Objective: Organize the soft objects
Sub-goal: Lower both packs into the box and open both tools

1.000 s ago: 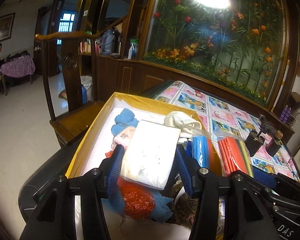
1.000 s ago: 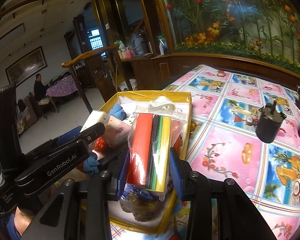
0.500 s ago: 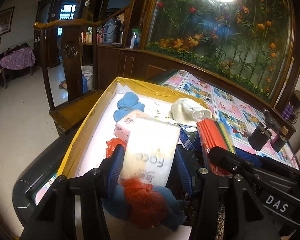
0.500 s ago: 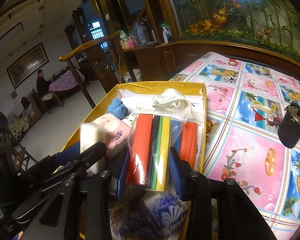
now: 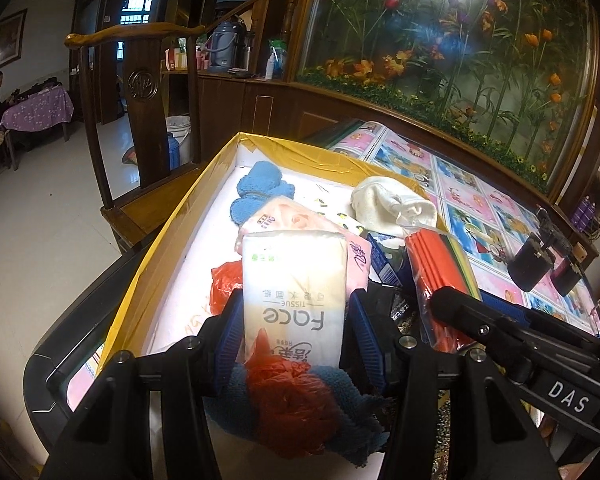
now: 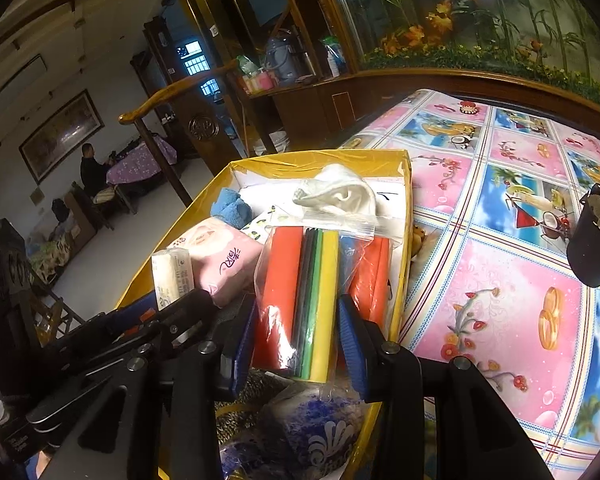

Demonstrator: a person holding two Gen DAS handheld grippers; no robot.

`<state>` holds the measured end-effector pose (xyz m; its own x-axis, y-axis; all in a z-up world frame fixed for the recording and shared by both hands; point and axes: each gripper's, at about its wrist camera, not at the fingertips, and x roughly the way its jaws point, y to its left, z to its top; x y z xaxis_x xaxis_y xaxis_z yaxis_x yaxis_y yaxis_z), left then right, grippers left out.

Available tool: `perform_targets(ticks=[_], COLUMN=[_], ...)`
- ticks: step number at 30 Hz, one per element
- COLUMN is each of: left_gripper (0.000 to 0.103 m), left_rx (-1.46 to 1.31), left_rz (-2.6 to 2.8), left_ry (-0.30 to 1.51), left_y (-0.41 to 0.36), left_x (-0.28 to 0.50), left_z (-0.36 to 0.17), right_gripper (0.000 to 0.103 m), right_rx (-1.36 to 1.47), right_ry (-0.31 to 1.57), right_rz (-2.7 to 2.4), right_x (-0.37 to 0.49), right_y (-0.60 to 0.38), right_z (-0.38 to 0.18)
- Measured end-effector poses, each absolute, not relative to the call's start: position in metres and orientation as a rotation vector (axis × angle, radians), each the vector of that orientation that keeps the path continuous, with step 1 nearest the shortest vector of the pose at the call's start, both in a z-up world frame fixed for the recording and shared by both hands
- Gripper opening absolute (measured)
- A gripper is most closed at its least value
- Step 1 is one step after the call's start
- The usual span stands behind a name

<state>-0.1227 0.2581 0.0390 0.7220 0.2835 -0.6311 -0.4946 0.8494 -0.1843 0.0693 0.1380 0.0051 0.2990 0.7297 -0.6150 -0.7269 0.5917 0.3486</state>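
Left wrist: left gripper (image 5: 294, 334) over the box (image 5: 172, 236); its fingers (image 5: 230, 336) pinch the tissue pack (image 5: 296, 284) by the sides, about pack-width apart. Step looks like placing into the box; next it needs lowering onto a free patch of box floor, then opening.

Right wrist: right gripper (image 6: 298, 336) fingers (image 6: 350, 338) clamp the foam bag (image 6: 300, 300), held upright above the box's near end, counter (image 6: 500, 280) to the right. Same next move: set down, release.
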Motion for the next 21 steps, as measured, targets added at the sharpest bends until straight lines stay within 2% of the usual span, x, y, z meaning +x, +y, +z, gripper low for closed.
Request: perform_targets(ticks=[9,13,21], left_gripper=[0.059,0.061,0.072], left_rx=[-0.337,-0.334,-0.312], left_rz=[0.439,0.44,0.451], left_ry=[0.648,0.653,0.66], left_y=[0.255,0.255,0.253], left_x=[-0.121,-0.12,-0.12], left_z=[0.038,0.038,0.037], right_gripper=[0.045,0.057,0.063], right_rx=[-0.019,-0.021,0.003], right_ry=[0.803,0.81,0.792], right_rz=[0.963,0.965,0.976], right_x=[0.064,0.064,0.063], right_y=[0.138,0.135,0.124], right_z=[0.006,0.005,0.01])
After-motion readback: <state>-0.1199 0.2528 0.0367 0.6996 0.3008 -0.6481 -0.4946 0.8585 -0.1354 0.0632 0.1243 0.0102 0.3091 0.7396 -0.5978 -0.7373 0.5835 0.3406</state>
